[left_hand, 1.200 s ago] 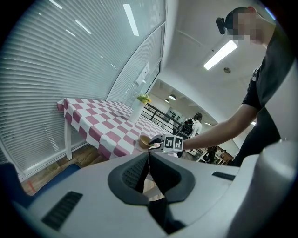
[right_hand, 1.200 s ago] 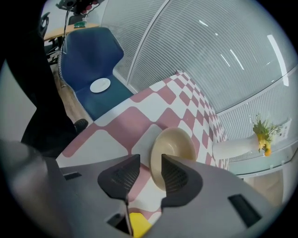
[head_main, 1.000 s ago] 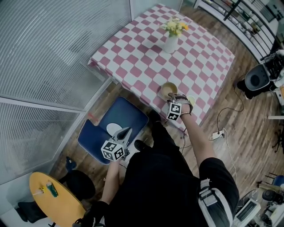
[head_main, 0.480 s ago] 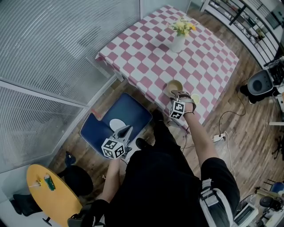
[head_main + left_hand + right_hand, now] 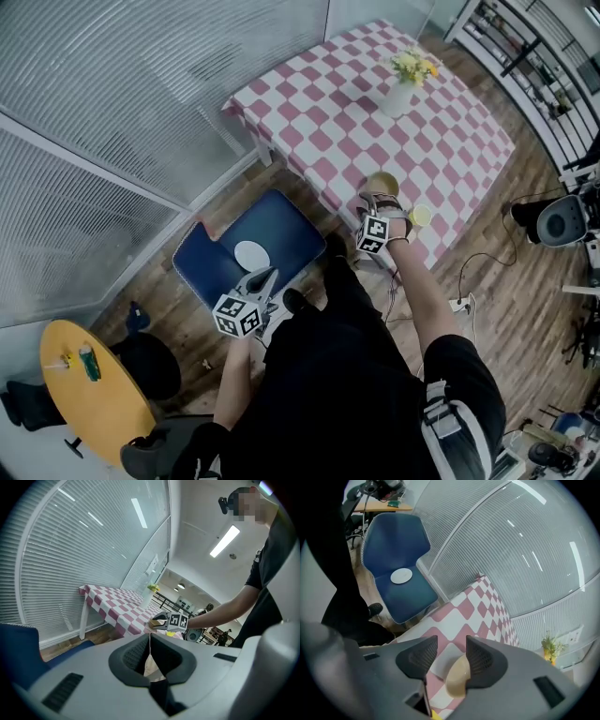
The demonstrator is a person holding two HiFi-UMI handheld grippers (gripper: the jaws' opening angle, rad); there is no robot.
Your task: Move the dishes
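Over the last second little has shifted on the checked surface point(image 5: 356, 103): your right gripper point(image 5: 377, 201) still hovers at its near edge, jaws apart with the tan bowl point(image 5: 382, 182) between them, unlifted. The blue chair point(image 5: 286, 225) beside it holds a white plate point(image 5: 250, 254), and your left gripper point(image 5: 265, 277) hangs there, jaws together on nothing. Mind the small yellow cup point(image 5: 421, 216) near the bowl.
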